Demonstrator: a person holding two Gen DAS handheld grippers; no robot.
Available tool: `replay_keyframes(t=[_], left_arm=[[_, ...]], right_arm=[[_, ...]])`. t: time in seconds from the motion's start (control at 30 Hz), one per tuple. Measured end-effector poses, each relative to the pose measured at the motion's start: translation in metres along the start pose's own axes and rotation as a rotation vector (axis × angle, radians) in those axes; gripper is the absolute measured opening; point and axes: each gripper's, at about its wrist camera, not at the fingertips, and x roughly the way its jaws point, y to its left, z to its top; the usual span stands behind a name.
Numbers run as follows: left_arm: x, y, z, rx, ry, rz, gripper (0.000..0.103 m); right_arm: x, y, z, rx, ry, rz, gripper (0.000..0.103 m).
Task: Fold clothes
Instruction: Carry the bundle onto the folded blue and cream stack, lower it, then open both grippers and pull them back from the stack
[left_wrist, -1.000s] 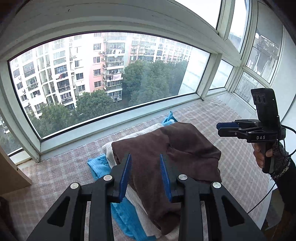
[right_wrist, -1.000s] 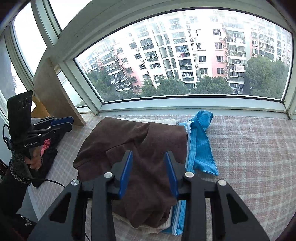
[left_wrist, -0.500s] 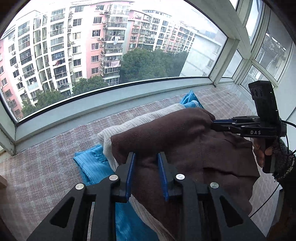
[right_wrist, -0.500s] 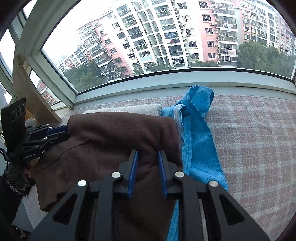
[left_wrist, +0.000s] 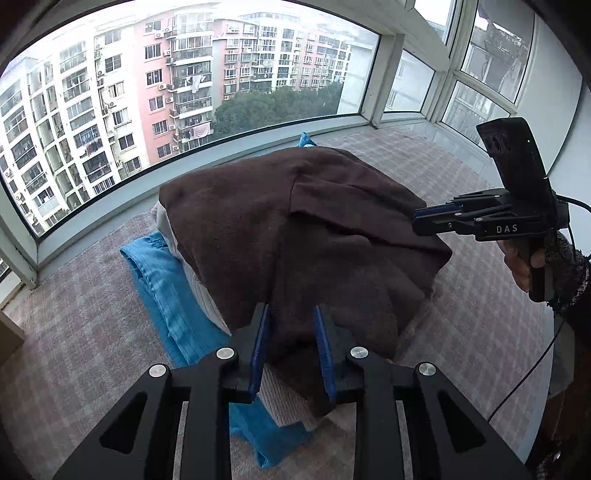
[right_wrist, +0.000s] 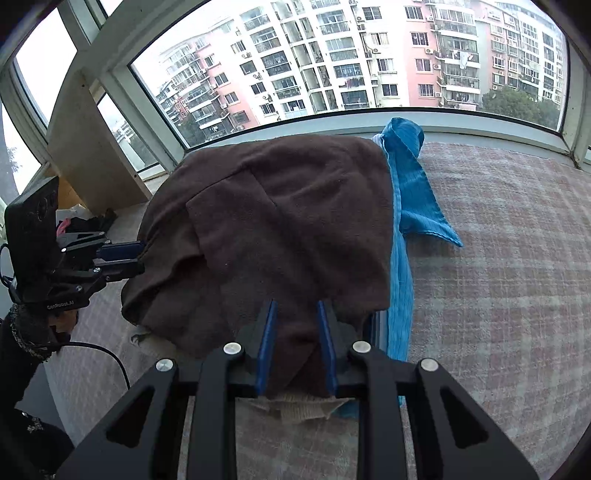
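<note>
A brown garment (left_wrist: 295, 229) (right_wrist: 277, 221) lies draped over a beige knit (left_wrist: 164, 225) (right_wrist: 295, 406) and a blue striped garment (left_wrist: 166, 288) (right_wrist: 413, 184) on a checked mat. My left gripper (left_wrist: 290, 325) has its blue pads closed on a fold at the brown garment's near edge. Seen from the right wrist, the left gripper (right_wrist: 138, 258) meets the cloth's left edge. My right gripper (right_wrist: 295, 321) pinches the opposite side, and in the left wrist view the right gripper (left_wrist: 415, 221) touches the cloth's right edge.
The checked mat (right_wrist: 498, 295) (left_wrist: 74, 332) runs along a wide bay window with a grey sill (right_wrist: 443, 122). A wooden panel (right_wrist: 85, 147) stands at the mat's left end, with dark clothes (right_wrist: 85, 223) heaped beside it. A cable (right_wrist: 110, 354) trails from the left gripper.
Both grippers moved in onto the brown garment from opposite sides and their fingers narrowed on its edges. The garment now looks spread wider over the pile.
</note>
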Motion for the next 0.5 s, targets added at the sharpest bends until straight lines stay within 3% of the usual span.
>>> replay_keyframes(t=[0.13, 0.27, 0.33, 0.43, 0.5], left_arm=[[-0.013, 0.007, -0.007, -0.061, -0.026, -0.003, 0.024], [-0.038, -0.001, -0.024, -0.063, 0.006, 0.092, 0.028], [-0.059, -0.006, -0.038, -0.097, -0.007, 0.105, 0.029], [-0.091, -0.014, -0.059, -0.149, -0.026, 0.124, 0.036], [-0.112, -0.019, -0.073, -0.183, -0.039, 0.137, 0.045]], right_arm=[[-0.013, 0.008, -0.001, 0.013, -0.005, -0.029, 0.024], [-0.036, 0.025, -0.015, 0.053, 0.015, -0.101, 0.032], [-0.049, 0.039, -0.028, 0.084, 0.016, -0.148, 0.033], [-0.069, 0.072, -0.046, 0.143, 0.002, -0.237, 0.042], [-0.084, 0.099, -0.056, 0.168, -0.032, -0.241, 0.045]])
